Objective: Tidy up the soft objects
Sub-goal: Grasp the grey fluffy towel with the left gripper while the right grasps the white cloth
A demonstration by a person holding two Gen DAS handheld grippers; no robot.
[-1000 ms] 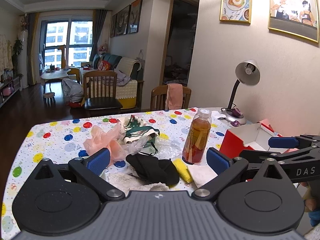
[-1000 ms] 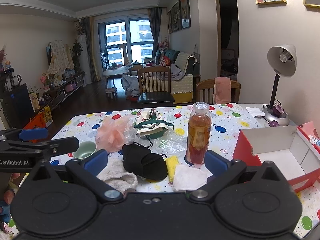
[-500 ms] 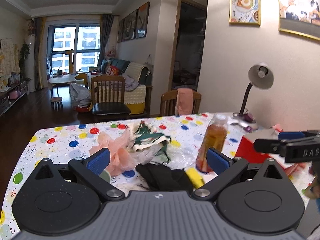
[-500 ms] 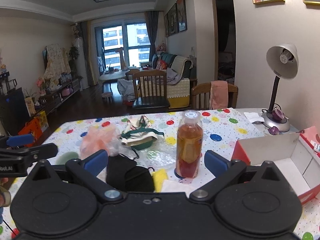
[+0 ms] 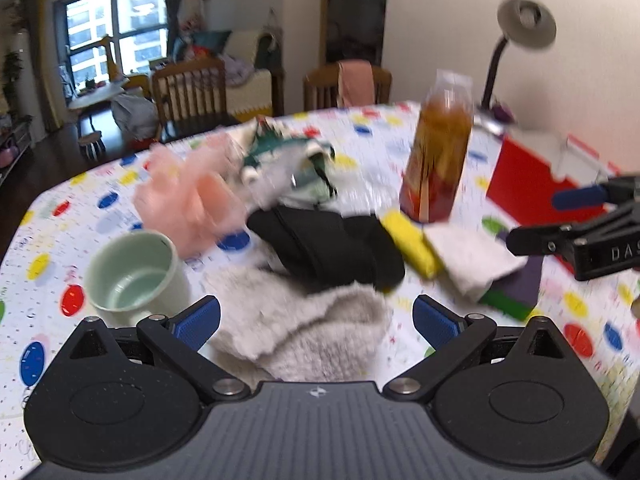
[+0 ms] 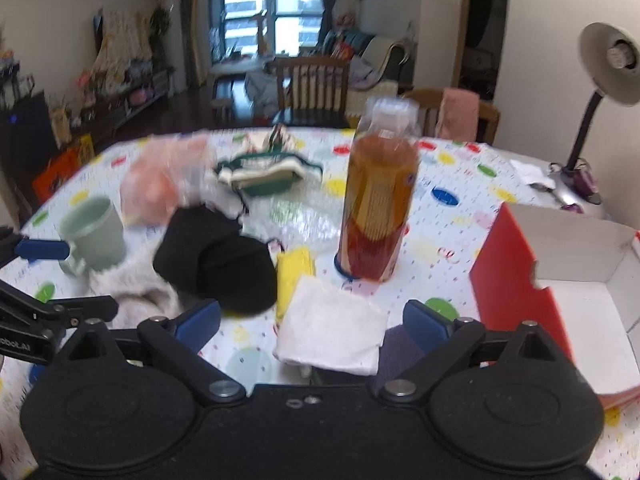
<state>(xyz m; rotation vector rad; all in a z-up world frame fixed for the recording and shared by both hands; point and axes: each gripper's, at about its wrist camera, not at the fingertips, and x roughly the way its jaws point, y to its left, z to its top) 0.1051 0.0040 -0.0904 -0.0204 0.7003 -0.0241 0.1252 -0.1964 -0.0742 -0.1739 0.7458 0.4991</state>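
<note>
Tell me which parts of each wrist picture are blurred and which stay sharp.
Left wrist view: the left tongs are crisp, while the pink cloth, bottle and grey fuzzy cloth smear with motion. Right wrist view: the right tongs, open over the white cloth and closing, look sharp; the mug and lamp are soft, and the room bows at the edges from fisheye distortion.
</note>
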